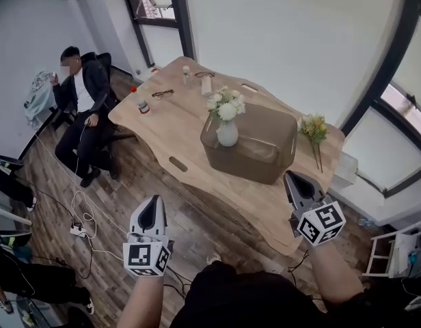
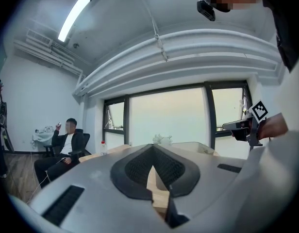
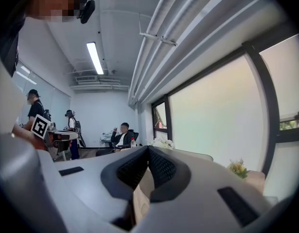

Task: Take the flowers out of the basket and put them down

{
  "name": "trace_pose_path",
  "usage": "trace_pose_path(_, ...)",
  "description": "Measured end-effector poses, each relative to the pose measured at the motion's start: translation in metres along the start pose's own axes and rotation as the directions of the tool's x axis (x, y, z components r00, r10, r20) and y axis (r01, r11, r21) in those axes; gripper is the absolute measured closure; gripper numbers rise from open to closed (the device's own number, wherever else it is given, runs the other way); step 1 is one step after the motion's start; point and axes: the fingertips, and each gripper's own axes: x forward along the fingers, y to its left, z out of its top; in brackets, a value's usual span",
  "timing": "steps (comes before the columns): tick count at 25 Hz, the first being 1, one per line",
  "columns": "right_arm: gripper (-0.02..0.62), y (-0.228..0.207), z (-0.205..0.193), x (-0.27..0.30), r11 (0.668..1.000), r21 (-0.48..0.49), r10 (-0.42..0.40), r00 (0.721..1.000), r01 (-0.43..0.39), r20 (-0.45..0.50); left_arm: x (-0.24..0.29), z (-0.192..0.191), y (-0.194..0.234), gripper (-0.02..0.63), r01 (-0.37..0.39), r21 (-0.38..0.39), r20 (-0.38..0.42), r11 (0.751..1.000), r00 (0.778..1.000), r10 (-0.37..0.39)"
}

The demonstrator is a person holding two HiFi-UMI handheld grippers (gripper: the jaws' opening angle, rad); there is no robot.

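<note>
A brown see-through basket (image 1: 260, 145) stands on the wooden table (image 1: 190, 139). White flowers (image 1: 226, 104) in a white vase (image 1: 227, 134) stand in the basket's left end. A bunch of yellow flowers (image 1: 314, 128) lies on the table to the right of the basket. My left gripper (image 1: 152, 202) hangs over the floor in front of the table, shut and empty. My right gripper (image 1: 294, 178) is at the table's near right edge, short of the basket, also shut and empty. The right gripper view shows the white flowers (image 3: 161, 142) and the yellow flowers (image 3: 238, 168) beyond its jaws.
A person (image 1: 84, 98) sits on a chair left of the table. Glasses (image 1: 163, 93), a small bottle (image 1: 143, 105) and other small items lie at the table's far end. Cables (image 1: 79, 229) run across the wood floor. A white frame (image 1: 395, 251) stands at right by the windows.
</note>
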Motion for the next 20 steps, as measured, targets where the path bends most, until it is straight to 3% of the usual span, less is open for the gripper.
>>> trace_pose_path(6,0.573,0.015,0.007,0.052,0.999,-0.007,-0.050,0.999,0.050,-0.015,0.036,-0.013,0.056,0.606,0.021,-0.051,-0.008,0.998,1.000,-0.022)
trace_pose_path(11,0.573,0.016,0.011,0.069,0.994,-0.020,-0.104,0.994,0.103,-0.018,0.062,-0.019,0.077,0.606,0.068,-0.052,-0.009,0.996,0.998,-0.069)
trace_pose_path(20,0.573,0.001,0.015,0.082,0.992,-0.026,-0.122,0.992,0.122,-0.013,0.103,-0.005,0.069,0.606,0.116,-0.061,0.042,0.991,0.993,-0.114)
